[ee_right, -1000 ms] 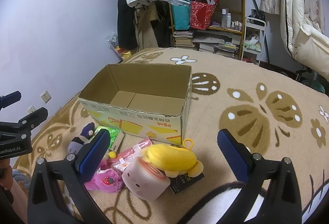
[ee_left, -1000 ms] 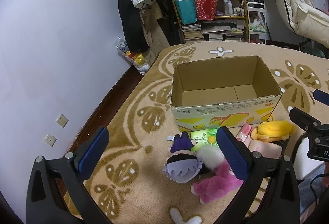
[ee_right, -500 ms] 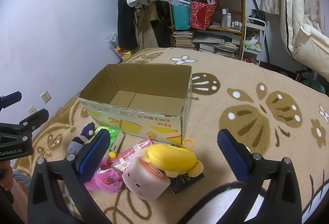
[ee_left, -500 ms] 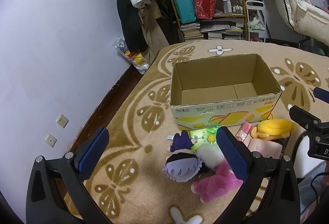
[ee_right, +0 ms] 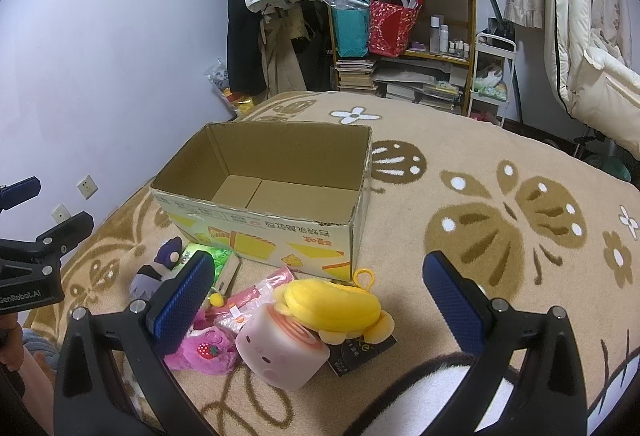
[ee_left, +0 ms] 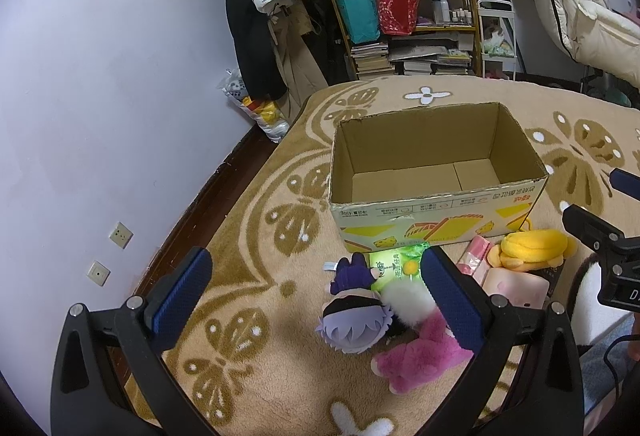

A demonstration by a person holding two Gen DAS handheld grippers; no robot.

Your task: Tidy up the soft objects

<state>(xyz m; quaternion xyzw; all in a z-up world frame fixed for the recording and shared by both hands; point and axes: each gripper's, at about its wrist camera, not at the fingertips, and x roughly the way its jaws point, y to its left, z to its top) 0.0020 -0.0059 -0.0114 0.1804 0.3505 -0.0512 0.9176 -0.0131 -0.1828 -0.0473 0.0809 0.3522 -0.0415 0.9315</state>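
An open cardboard box stands empty on the patterned rug. In front of it lies a pile of soft toys: a purple-haired doll, a magenta plush, a yellow plush, a pink cube cushion and a green packet. My left gripper hovers open above the doll. My right gripper hovers open above the yellow plush and the cube. Neither holds anything.
A black-and-white plush lies at the near edge. Behind the rug stand a cluttered shelf, hanging coats and a white trolley. A wall with sockets runs along the left. Bare rug stretches right of the box.
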